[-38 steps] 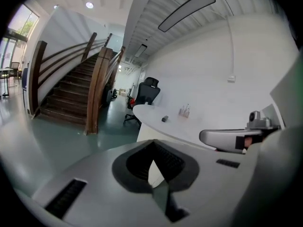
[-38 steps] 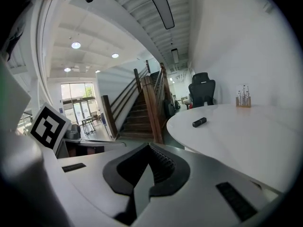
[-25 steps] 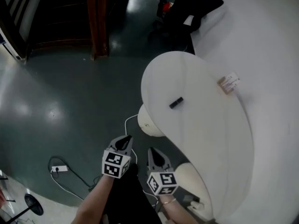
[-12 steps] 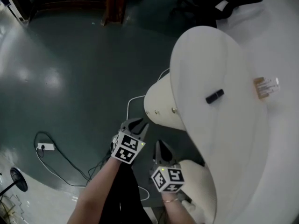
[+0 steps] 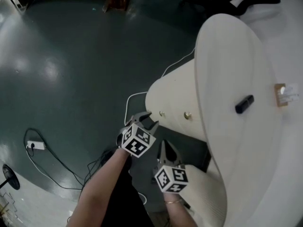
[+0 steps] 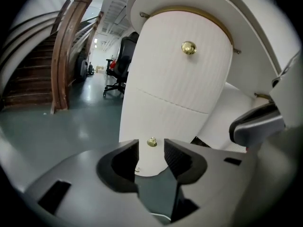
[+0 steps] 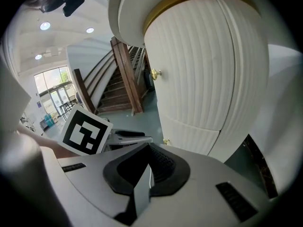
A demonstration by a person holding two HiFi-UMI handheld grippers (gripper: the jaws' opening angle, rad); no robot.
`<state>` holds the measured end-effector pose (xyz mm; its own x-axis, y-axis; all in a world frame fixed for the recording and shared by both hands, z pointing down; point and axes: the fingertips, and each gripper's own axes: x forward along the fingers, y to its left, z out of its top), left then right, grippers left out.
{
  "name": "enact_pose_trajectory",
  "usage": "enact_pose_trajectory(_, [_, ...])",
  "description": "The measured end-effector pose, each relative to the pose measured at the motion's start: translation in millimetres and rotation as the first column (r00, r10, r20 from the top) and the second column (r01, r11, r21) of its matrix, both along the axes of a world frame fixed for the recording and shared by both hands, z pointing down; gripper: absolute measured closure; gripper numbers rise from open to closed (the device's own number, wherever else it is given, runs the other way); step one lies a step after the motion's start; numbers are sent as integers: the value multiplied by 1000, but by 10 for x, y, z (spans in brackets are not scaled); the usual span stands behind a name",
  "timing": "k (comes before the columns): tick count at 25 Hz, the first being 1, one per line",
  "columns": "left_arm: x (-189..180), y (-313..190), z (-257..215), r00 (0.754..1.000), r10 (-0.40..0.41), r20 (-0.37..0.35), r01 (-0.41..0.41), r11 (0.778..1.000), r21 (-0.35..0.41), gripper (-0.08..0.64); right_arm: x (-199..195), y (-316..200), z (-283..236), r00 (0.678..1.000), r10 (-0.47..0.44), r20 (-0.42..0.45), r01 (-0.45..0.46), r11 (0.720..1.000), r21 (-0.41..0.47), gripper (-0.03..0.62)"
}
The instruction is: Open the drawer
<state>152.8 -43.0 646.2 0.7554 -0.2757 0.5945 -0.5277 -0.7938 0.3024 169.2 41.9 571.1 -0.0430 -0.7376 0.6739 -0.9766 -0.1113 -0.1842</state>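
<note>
A white ribbed pedestal point(image 5: 173, 103) under the oval tabletop point(image 5: 232, 79) carries two drawer fronts with brass knobs. In the left gripper view the upper knob point(image 6: 188, 47) sits high and the lower knob point(image 6: 151, 142) shows just beyond the gap of my jaws, untouched. My left gripper point(image 5: 148, 121) point(image 6: 151, 151) hovers close to the pedestal's lower front, its jaws opening with nothing between them. My right gripper point(image 5: 165, 146) point(image 7: 149, 167) hangs just behind and to the right, shut and empty; it sees one knob point(image 7: 155, 73) and the lower one point(image 7: 165, 141).
A small black object point(image 5: 244, 104) and a card point(image 5: 286, 93) lie on the tabletop. A white cable point(image 5: 135, 98) and a power strip point(image 5: 35, 145) lie on the dark floor. A wooden staircase point(image 6: 61, 56) and an office chair point(image 6: 116, 70) stand beyond.
Both grippers have come down and closer to the pedestal's front. The left jaws, shut earlier, now stand apart. The right jaws stay together.
</note>
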Motion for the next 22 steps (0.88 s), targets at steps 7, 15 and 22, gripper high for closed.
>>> enact_pose_trajectory(7, [316, -86, 450, 997, 72, 17, -72, 997, -10, 397, 170, -5, 370, 1000, 26, -15, -26, 999, -29, 589])
enact_pose_trajectory(15, [532, -144, 658, 995, 94, 42, -93, 995, -21, 396, 285, -9, 569, 999, 49, -12, -50, 997, -56, 589])
enact_pose_trajectory(22, [602, -130, 649, 989, 132, 70, -133, 991, 6, 439, 296, 22, 597, 999, 47, -11, -48, 996, -73, 589])
